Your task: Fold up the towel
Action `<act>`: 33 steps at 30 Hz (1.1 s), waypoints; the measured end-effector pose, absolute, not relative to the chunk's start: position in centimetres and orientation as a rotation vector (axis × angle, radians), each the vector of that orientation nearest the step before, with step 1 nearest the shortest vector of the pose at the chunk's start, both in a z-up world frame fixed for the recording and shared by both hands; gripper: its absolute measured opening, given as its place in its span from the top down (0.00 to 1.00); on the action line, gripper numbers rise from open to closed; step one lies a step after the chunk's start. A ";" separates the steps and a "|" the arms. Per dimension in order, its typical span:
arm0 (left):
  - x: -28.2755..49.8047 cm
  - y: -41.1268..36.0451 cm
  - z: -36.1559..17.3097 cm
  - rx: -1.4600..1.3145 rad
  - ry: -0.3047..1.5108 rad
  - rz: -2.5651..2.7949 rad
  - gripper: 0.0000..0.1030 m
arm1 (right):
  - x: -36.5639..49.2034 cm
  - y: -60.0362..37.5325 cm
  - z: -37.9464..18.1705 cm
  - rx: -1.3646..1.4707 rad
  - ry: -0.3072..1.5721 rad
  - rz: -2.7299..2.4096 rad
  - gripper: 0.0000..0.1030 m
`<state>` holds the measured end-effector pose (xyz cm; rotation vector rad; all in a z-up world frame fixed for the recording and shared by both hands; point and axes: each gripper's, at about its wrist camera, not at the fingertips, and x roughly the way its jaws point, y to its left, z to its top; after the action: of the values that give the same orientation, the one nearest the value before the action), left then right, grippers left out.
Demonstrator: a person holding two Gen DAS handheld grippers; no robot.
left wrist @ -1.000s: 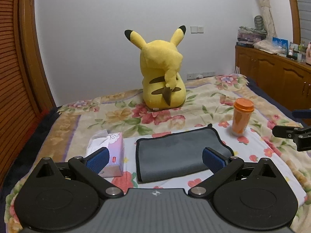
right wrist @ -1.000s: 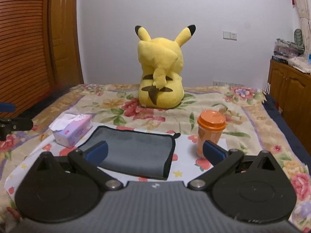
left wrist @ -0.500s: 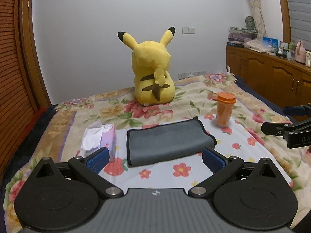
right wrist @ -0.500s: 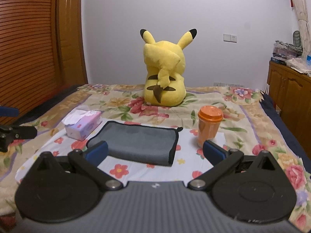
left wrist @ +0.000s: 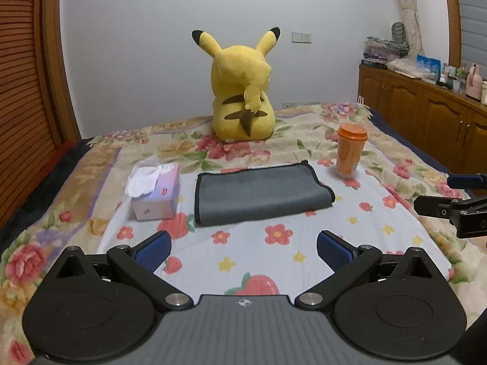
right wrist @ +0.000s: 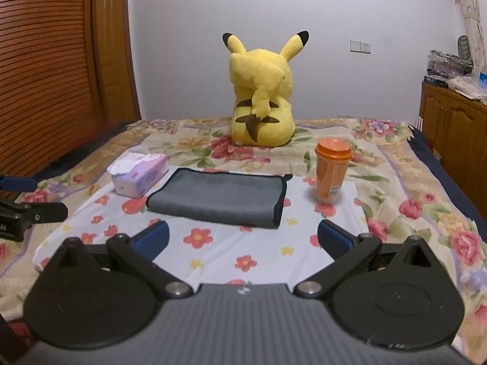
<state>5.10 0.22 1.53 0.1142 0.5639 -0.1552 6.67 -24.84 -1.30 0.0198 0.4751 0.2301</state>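
A grey towel with a dark edge (left wrist: 258, 193) lies folded flat on the white flowered sheet (left wrist: 274, 249) on the bed; it also shows in the right wrist view (right wrist: 222, 196). My left gripper (left wrist: 243, 248) is open and empty, held back from the towel's near edge. My right gripper (right wrist: 242, 237) is open and empty, also short of the towel. The right gripper's fingers (left wrist: 438, 208) show at the right edge of the left wrist view, and the left gripper's fingers (right wrist: 36, 213) at the left edge of the right wrist view.
A tissue box (left wrist: 155, 191) stands left of the towel, an orange lidded cup (left wrist: 350, 155) to its right. A yellow plush toy (left wrist: 243, 91) sits behind. A wooden cabinet (left wrist: 426, 115) lines the right wall, a slatted wooden door (right wrist: 45, 60) the left.
Both grippers have pulled back from the towel and risen; the towel now lies farther ahead of both, clear of the fingers. The towel has not moved.
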 end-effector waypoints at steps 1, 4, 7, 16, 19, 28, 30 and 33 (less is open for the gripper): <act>5.0 0.2 1.3 0.112 0.568 -0.154 0.00 | 6.5 -24.8 -1.5 0.021 0.478 0.230 0.00; 4.7 0.3 0.4 0.098 0.582 -0.151 0.00 | 6.1 -24.7 -2.0 0.023 0.489 0.232 0.00; 4.4 0.2 -0.5 0.092 0.593 -0.148 0.00 | 5.8 -24.4 -2.6 0.026 0.500 0.235 0.00; 3.8 -0.1 -2.1 0.071 0.612 -0.137 0.00 | 5.0 -24.0 -3.9 0.033 0.524 0.238 0.00; 3.9 -0.2 -2.6 0.060 0.619 -0.136 0.00 | 4.8 -23.9 -4.5 0.034 0.534 0.236 0.00; 4.4 0.2 -4.6 0.076 0.628 -0.111 0.00 | 5.5 -23.7 -6.1 0.027 0.556 0.201 0.00; 4.4 0.3 -4.7 0.068 0.623 -0.108 0.00 | 5.4 -23.7 -6.2 0.025 0.552 0.201 0.00; 4.4 0.4 -4.6 0.059 0.606 -0.106 0.00 | 5.4 -23.7 -6.1 0.022 0.552 0.200 0.00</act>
<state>4.38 0.43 -4.58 0.0589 0.6057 -0.1061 5.36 -23.66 -6.06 0.0224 0.5516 0.1999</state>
